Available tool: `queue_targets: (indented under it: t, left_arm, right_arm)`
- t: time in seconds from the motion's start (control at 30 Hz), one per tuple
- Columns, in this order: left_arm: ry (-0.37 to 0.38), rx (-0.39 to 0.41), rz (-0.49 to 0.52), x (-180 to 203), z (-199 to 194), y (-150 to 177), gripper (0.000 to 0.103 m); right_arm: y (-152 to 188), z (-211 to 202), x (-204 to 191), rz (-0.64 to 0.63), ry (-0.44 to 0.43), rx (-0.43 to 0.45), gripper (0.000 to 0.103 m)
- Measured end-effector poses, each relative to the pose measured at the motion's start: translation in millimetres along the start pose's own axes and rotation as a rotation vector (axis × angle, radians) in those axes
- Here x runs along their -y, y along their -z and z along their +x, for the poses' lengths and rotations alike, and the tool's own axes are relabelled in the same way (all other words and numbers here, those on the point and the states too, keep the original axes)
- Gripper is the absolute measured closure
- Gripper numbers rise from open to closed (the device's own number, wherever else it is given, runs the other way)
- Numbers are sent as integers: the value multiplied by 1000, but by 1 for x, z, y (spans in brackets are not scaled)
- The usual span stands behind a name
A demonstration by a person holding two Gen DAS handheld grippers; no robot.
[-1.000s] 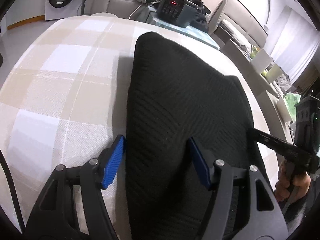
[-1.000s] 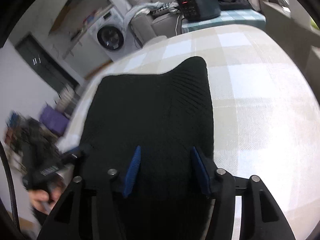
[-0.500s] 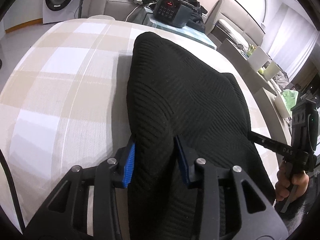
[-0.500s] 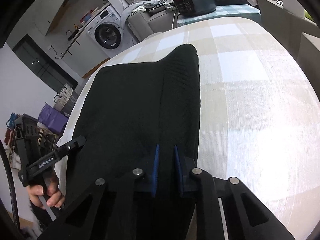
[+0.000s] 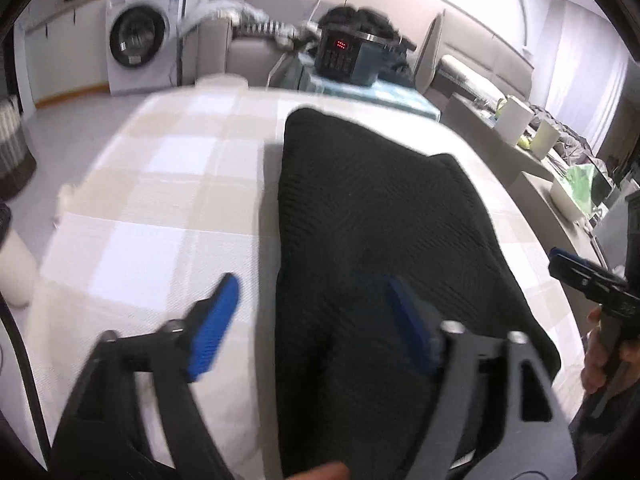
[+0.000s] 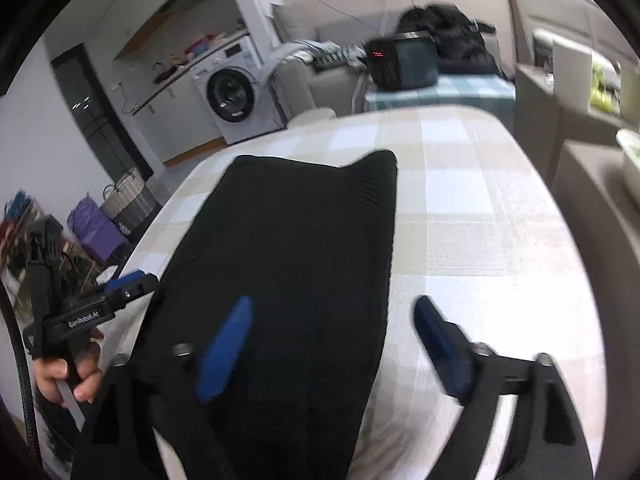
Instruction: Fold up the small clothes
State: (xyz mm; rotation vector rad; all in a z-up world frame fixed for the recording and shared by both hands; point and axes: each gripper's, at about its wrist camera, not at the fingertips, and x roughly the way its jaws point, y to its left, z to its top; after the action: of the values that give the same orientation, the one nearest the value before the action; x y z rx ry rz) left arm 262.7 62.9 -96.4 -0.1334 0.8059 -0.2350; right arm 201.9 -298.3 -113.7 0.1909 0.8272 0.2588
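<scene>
Left gripper [image 5: 308, 324]: jaws are seen spread wide and opening, nothing pinched; the left blue pad [image 5: 214, 326] is held over the checked tablecloth [image 5: 160, 216], the right pad over the black knitted garment [image 5: 372, 232], whose left edge runs between the two pads. Contact of the pads with the fabric cannot be told because of blur. Right gripper [image 6: 332, 344]: jaws are likewise spread and opening, nothing pinched; its left pad [image 6: 226, 350] is seen above the garment [image 6: 288, 248], its right pad over bare tablecloth [image 6: 480, 216], with the garment's right edge between them. The garment is laid flat along the middle of the table, reaching from the lower edge of both views up towards the centre, with one raised corner at its far end. In the left wrist view the right gripper is found at the right edge, held by a hand [image 5: 600, 344]. In the right wrist view the left gripper is found at the lower left, held by a hand [image 6: 68, 372]. Beyond the table, a washing machine [image 5: 138, 36] is noted at upper left of the left wrist view, and a dark appliance with red lights [image 5: 348, 58] at upper centre.
</scene>
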Motion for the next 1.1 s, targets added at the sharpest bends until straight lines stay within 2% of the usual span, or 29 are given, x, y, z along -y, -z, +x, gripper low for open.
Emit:
queue_targets:
  t: [0.07, 0.17, 0.33, 0.67, 1.1]
  left_arm:
    - [-13, 40, 19, 5, -15, 7, 14]
    - [-33, 77, 33, 12, -31, 19, 1]
    - [-44, 117, 33, 15, -50, 41, 1]
    - [-98, 203, 91, 24, -75, 80, 1]
    - [-69, 285, 101, 25, -82, 86, 1]
  right_arm:
    - [9, -15, -11, -39, -2, 36, 1]
    - [24, -34, -27, -94, 1, 94, 0]
    - [47, -52, -44, -122, -27, 172, 0]
    - [67, -62, -42, -111, -85, 255, 0]
    - [79, -59, -53, -204, -57, 295, 0]
